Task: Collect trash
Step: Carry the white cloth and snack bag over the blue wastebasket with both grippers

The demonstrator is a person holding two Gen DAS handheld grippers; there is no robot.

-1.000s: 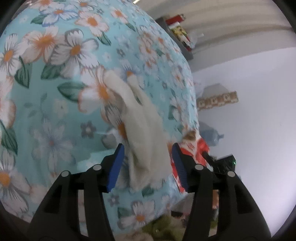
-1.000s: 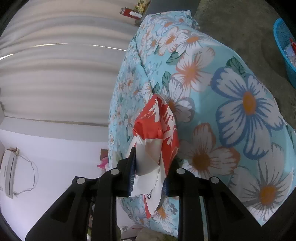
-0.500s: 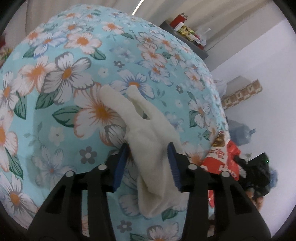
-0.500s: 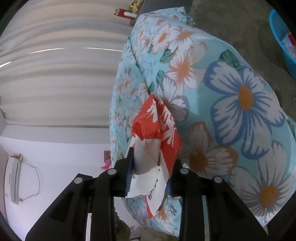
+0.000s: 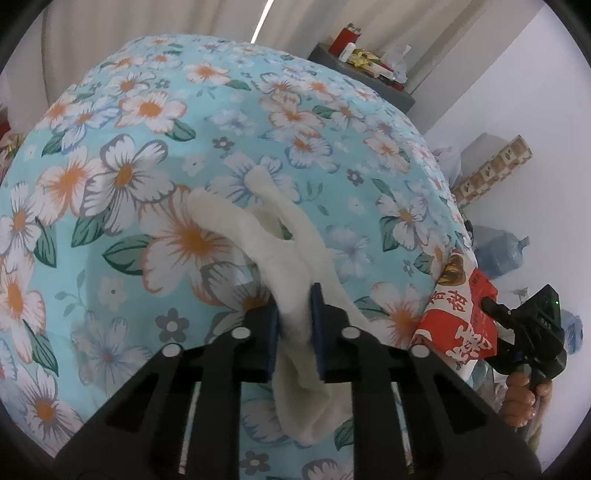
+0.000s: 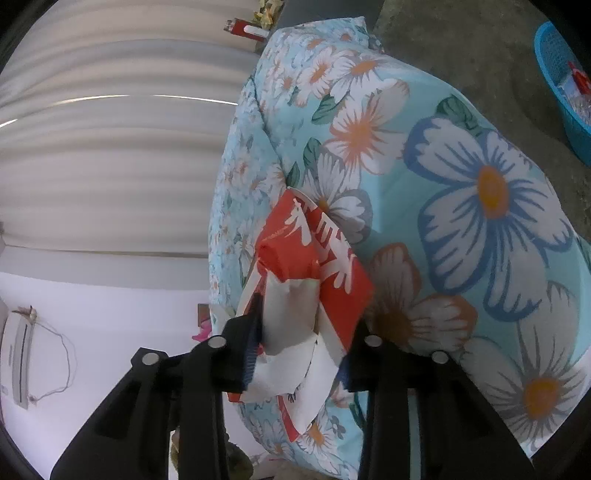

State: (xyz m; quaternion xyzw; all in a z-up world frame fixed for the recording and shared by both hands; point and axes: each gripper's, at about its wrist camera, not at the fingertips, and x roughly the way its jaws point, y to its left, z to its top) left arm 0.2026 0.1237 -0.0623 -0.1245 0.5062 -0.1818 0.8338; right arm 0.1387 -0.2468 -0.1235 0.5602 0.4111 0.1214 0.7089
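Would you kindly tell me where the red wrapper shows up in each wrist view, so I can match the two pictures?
Left wrist view: the red wrapper sits at the far right edge of the bedspread, held by the right gripper.
Right wrist view: the red wrapper is at centre, clamped in the gripper's jaws.
Shared landmark: the floral bedspread, and the shelf with the red box beyond it.

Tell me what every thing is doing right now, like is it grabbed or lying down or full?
white cloth: pinched by the left gripper, far end draped on the bedspread.
red wrapper: crumpled, clamped in the right gripper.
flowered bedspread: spread flat over the bed.
blue basket: on the floor, some trash inside.
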